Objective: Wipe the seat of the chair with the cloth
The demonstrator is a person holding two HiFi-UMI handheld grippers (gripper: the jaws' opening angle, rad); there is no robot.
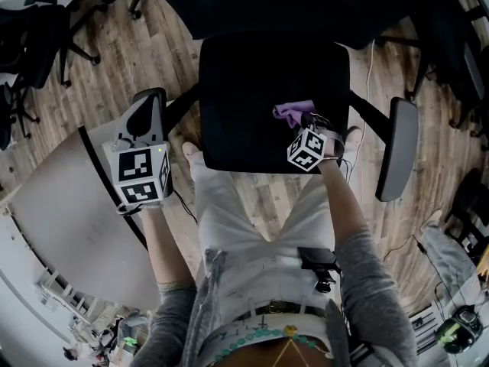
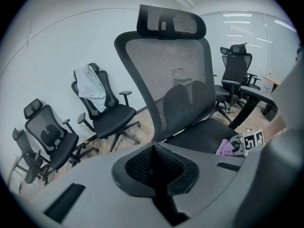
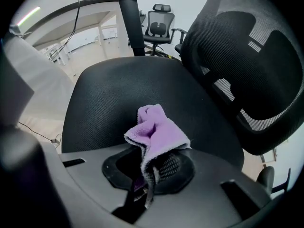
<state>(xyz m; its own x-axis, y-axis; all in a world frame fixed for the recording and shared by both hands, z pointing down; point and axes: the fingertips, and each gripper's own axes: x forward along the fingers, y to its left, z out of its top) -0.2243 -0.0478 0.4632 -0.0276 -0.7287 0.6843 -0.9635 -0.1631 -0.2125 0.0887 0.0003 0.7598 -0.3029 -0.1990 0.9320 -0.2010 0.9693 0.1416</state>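
Wood floor (image 1: 252, 197), one seat (image 1: 244, 105), one cloth (image 1: 293, 112) pinched in right gripper (image 1: 305, 121), left gripper (image 1: 144, 115) closed

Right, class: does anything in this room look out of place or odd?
Only small things: a pale garment hangs over a spare chair, and the cloth is bunched up in the right tool, not spread on the seat. Nothing looks spilled or damaged.
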